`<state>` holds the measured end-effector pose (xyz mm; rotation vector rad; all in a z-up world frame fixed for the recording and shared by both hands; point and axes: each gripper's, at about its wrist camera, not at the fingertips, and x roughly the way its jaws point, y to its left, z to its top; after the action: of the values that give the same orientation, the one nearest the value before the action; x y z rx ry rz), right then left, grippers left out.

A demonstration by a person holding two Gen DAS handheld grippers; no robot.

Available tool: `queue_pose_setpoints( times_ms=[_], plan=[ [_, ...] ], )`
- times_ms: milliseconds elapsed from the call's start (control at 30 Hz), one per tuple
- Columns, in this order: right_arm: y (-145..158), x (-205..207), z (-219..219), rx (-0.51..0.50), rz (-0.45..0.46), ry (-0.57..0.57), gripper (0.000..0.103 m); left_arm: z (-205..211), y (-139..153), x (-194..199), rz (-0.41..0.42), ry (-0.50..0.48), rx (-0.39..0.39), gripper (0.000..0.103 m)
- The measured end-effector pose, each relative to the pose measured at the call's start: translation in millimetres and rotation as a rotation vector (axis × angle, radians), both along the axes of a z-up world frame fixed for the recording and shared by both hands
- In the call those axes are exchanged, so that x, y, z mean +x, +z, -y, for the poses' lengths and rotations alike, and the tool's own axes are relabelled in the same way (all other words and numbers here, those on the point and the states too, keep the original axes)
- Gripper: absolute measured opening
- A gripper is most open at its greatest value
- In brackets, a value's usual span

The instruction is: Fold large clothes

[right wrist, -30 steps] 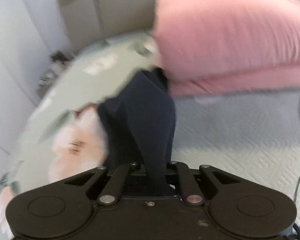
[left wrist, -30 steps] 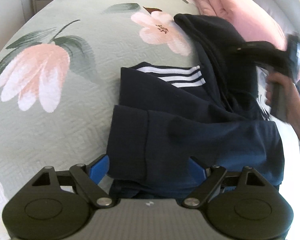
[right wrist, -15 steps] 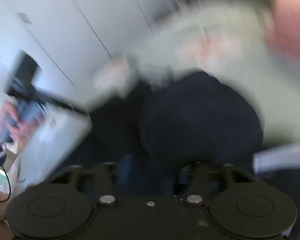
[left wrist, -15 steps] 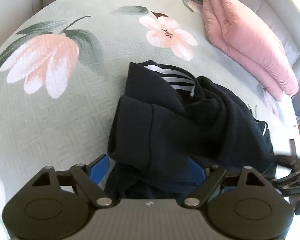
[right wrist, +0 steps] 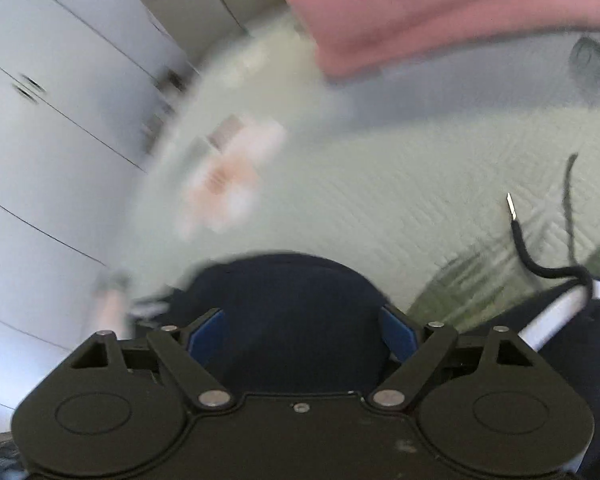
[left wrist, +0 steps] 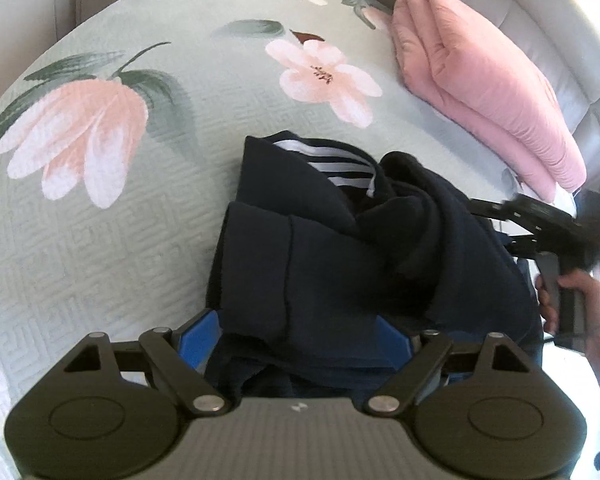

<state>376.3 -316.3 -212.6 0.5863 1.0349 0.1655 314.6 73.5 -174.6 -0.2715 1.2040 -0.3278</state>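
We hold a two-finger gripper in each hand over a bed covered by a pale green quilted bedspread (left wrist: 100,240) printed with large pink flowers. A dark navy garment with white stripes at its collar (left wrist: 340,264) lies bunched in a thick, roughly folded heap near the middle of the bedspread, and it fills the lower centre of the left wrist view.

Our left gripper (left wrist: 300,340) has its jaws spread wide, one blue pad on each side of the near edge of the heap. The cloth lies between the pads; whether they press on it we cannot tell.

Our right gripper (right wrist: 302,332) has its jaws opening at this moment, already standing wide, with a rounded fold of the navy garment (right wrist: 292,304) between the blue pads but not pinched. In the left wrist view this gripper shows blurred at the right edge of the heap, with our right hand (left wrist: 568,300) around its grip.

A black drawstring with a metal tip (right wrist: 520,236) curls over the bedspread to the right. A folded pink duvet (left wrist: 484,80) lies at the far end of the bed, well apart from the garment, beside a pale padded headboard (left wrist: 560,32).
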Motion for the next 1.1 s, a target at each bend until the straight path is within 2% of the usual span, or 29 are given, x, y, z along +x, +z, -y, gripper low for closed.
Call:
queue_pose_setpoints(
  times_ms=[100, 133, 167, 200, 267, 367, 400, 467, 533, 567, 633, 700, 800, 833, 867, 900, 933, 967, 1000, 1067, 1100],
  plan=[
    [-22.1, 10.5, -5.7, -0.014, -0.103, -0.041, 0.101, -1.3, -6.0, 3.4, -0.018, 0.004, 0.002, 0.086],
    [-22.0, 11.5, -6.6, -0.019, -0.096, -0.051, 0.096, -0.2, -7.5, 4.9, -0.021, 0.002, 0.003, 0.086],
    [-19.5, 8.1, -10.9, -0.023, -0.065, -0.06, 0.05, 0.7, -8.5, 5.9, -0.022, 0.001, 0.002, 0.086],
    [-14.3, 2.7, -13.2, -0.007, -0.017, -0.079, 0.022, 1.7, -8.6, 6.2, -0.02, 0.0, -0.002, 0.086],
    [1.9, -2.7, -16.0, -0.009, 0.075, -0.133, 0.022, 2.4, -6.5, 4.7, -0.017, 0.001, -0.003, 0.086],
    [51.9, -23.1, -18.2, -0.065, 0.333, -0.124, 0.022, 2.3, 1.0, -0.2, 0.003, -0.014, -0.007, 0.086],
    [70.3, -29.5, -19.4, -0.054, 0.41, -0.106, 0.023, 0.4, 5.0, -2.5, 0.015, -0.015, -0.011, 0.086],
    [111.6, -43.8, -21.9, 0.021, 0.582, 0.039, 0.022, -5.9, 13.8, -6.1, 0.039, -0.001, -0.018, 0.086],
    [154.7, -69.2, -35.2, -0.013, 0.714, 0.241, 0.022, -15.9, 23.0, -9.8, 0.062, 0.029, -0.036, 0.087],
    [171.8, -83.5, -42.9, -0.022, 0.745, 0.342, 0.023, -21.2, 27.2, -11.7, 0.071, 0.044, -0.047, 0.087],
    [191.2, -115.9, -60.4, -0.036, 0.742, 0.524, 0.025, -30.8, 34.0, -15.3, 0.084, 0.065, -0.055, 0.087],
    [187.2, -152.1, -87.0, -0.129, 0.67, 0.705, 0.026, -39.4, 38.9, -20.2, 0.098, 0.079, -0.054, 0.087],
    [137.2, -203.5, -123.4, -0.282, 0.477, 0.931, 0.03, -46.5, 42.3, -30.2, 0.106, 0.09, -0.04, 0.087],
    [109.7, -217.4, -132.8, -0.321, 0.381, 0.993, 0.037, -46.6, 42.4, -33.0, 0.103, 0.086, -0.036, 0.087],
    [84.0, -227.5, -141.6, -0.361, 0.294, 1.033, 0.058, -46.6, 42.5, -36.6, 0.1, 0.079, -0.034, 0.087],
    [61.3, -232.7, -152.8, -0.401, 0.229, 1.043, 0.062, -45.6, 42.9, -40.7, 0.099, 0.068, -0.033, 0.087],
    [45.7, -243.1, -155.4, -0.415, 0.186, 1.043, 0.061, -44.3, 43.5, -44.4, 0.1, 0.057, -0.033, 0.087],
    [32.0, -253.1, -153.9, -0.397, 0.162, 1.039, 0.064, -42.2, 44.3, -47.6, 0.103, 0.045, -0.031, 0.087],
    [27.4, -261.6, -150.7, -0.354, 0.164, 1.014, 0.079, -40.0, 44.4, -50.4, 0.104, 0.036, -0.028, 0.087],
    [26.3, -269.1, -136.4, -0.237, 0.187, 0.893, 0.089, -33.7, 43.5, -54.7, 0.101, 0.009, -0.028, 0.087],
    [29.1, -264.4, -127.8, -0.162, 0.188, 0.835, 0.09, -29.0, 42.3, -55.6, 0.097, -0.006, -0.027, 0.087]
  ],
)
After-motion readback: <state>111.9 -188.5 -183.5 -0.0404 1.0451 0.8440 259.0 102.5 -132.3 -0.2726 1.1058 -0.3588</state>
